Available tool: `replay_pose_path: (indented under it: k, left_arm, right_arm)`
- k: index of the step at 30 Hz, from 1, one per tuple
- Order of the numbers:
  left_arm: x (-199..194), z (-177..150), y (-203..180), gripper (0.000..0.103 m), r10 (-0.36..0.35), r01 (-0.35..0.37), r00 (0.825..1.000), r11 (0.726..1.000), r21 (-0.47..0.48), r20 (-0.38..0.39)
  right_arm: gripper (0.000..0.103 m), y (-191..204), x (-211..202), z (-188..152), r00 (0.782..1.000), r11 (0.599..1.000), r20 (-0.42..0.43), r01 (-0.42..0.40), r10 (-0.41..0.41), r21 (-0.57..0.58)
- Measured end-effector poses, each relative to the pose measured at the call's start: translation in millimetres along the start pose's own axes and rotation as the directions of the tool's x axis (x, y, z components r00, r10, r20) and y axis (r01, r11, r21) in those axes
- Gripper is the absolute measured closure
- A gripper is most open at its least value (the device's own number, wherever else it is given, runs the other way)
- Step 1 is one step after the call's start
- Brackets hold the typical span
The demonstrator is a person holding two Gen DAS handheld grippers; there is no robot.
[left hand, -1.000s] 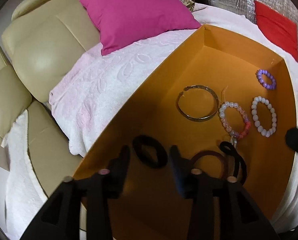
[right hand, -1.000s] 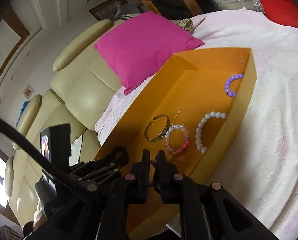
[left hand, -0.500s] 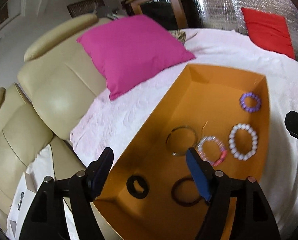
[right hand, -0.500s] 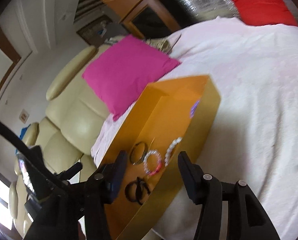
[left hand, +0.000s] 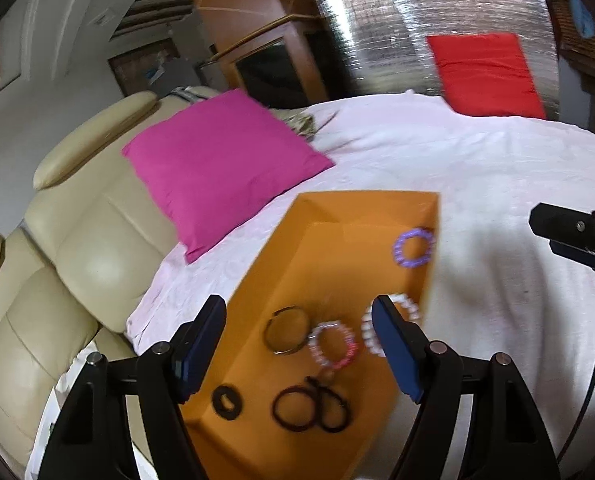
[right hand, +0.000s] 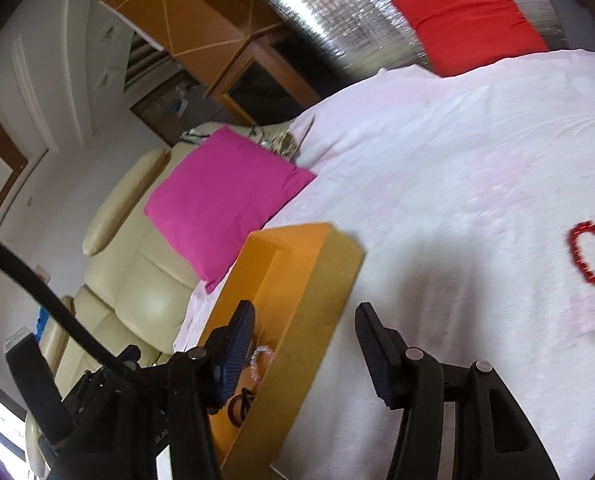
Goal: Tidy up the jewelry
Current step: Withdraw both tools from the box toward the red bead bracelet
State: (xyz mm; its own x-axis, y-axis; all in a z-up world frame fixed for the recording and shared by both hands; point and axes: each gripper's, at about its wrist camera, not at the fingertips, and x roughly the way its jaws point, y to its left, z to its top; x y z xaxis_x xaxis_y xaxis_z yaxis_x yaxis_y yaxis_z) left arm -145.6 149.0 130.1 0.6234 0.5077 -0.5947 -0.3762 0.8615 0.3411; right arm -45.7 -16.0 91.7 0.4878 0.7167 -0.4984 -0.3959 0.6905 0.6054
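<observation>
An orange box (left hand: 289, 248) lies on the white bed cover. Inside it are a purple bead bracelet (left hand: 412, 247), a white bead bracelet (left hand: 368, 334), a pink bead bracelet (left hand: 332, 342), a metal bangle (left hand: 286, 329) and several black hair ties (left hand: 311, 404). My left gripper (left hand: 299, 342) is open and empty, raised above the box. My right gripper (right hand: 305, 354) is open and empty, above the box's right wall (right hand: 317, 312). A red bead bracelet (right hand: 593, 254) lies on the cover at the right.
A magenta pillow (left hand: 221, 164) lies left of the box by the cream padded headboard (left hand: 73, 248). A red cushion (left hand: 485, 74) leans on a silver panel at the back. The white cover (left hand: 497, 184) spreads to the right.
Both grippers opened and lifted up and back from the box. The black hair ties now lie in the box. The right view swung right, showing the red bracelet.
</observation>
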Motion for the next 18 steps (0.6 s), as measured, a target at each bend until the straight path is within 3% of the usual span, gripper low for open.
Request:
replay_pose_path:
  k: [11,18]
  left_arm:
    - [-10.5,15.7,-82.0,0.027,-0.130,0.130,0.991,0.987,0.094,0.002]
    - [0.9,17.0,-125.4,0.027,-0.175,0.179,0.984,0.978,0.111,-0.041]
  right_arm:
    - [0.047,-75.0,-50.8,29.6,0.992,0.986,0.023,0.117,-0.121,0.118]
    - [0.047,-150.4,-81.7,48.1,0.968,0.928,-0.010,0.243,-0.250,0.282]
